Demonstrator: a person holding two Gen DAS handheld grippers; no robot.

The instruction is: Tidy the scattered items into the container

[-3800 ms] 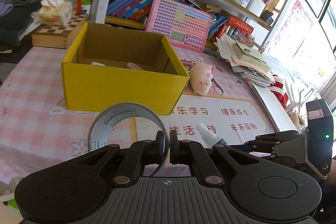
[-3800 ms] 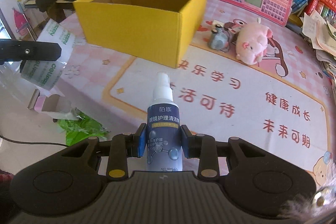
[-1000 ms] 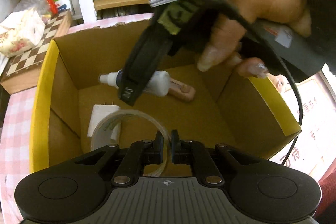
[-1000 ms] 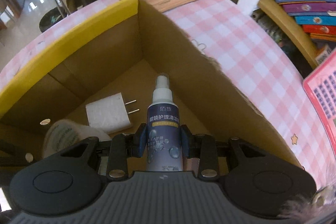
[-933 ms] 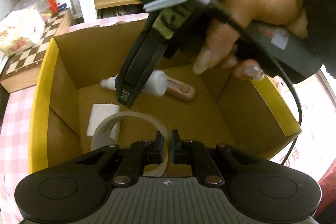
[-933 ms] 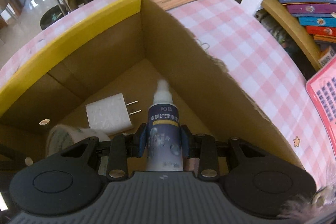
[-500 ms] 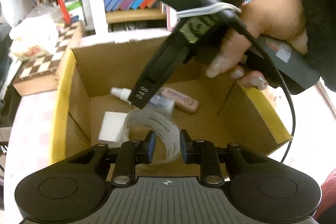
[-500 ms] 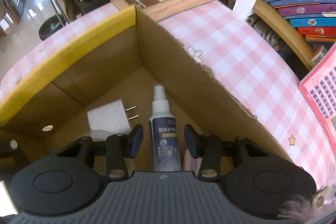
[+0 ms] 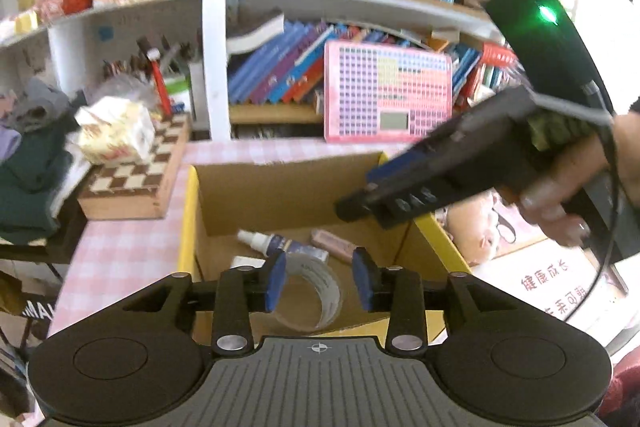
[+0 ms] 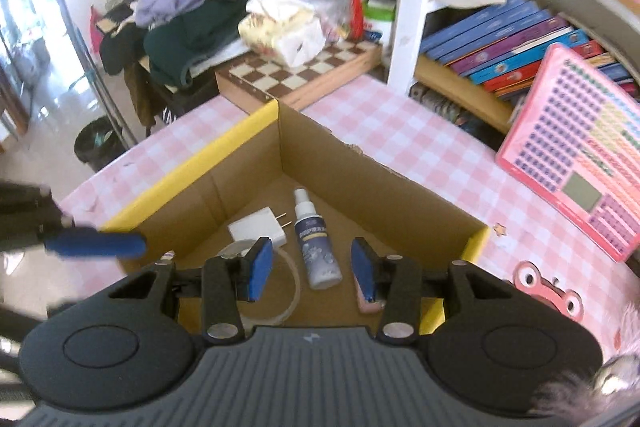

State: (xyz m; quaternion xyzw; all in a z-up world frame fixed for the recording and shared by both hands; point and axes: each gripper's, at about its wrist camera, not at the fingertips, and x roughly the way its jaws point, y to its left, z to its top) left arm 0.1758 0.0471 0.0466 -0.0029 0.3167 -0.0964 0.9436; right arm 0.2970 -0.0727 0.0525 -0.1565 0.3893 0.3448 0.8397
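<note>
The yellow cardboard box (image 9: 188, 223) (image 10: 192, 167) stands on the pink checked table. Inside it lie a clear tape roll (image 9: 316, 291) (image 10: 288, 291), a blue-labelled spray bottle (image 9: 276, 241) (image 10: 316, 247), a white plug adapter (image 10: 258, 227) and a pink eraser-like bar (image 9: 332, 239) (image 10: 366, 301). My left gripper (image 9: 319, 281) is open and empty above the box's near side. My right gripper (image 10: 312, 269) is open and empty above the box; it also shows in the left wrist view (image 9: 400, 199).
A chessboard case (image 10: 304, 75) with a tissue pack (image 10: 284, 27) sits behind the box. A pink toy keyboard (image 9: 386, 95) (image 10: 580, 163) leans on the bookshelf. A pink plush pig (image 9: 472, 223) lies right of the box. Clothes pile up at the left.
Both grippers opened and let go: the tape roll and the spray bottle now lie in the box. Both grippers have risen and drawn back from the box.
</note>
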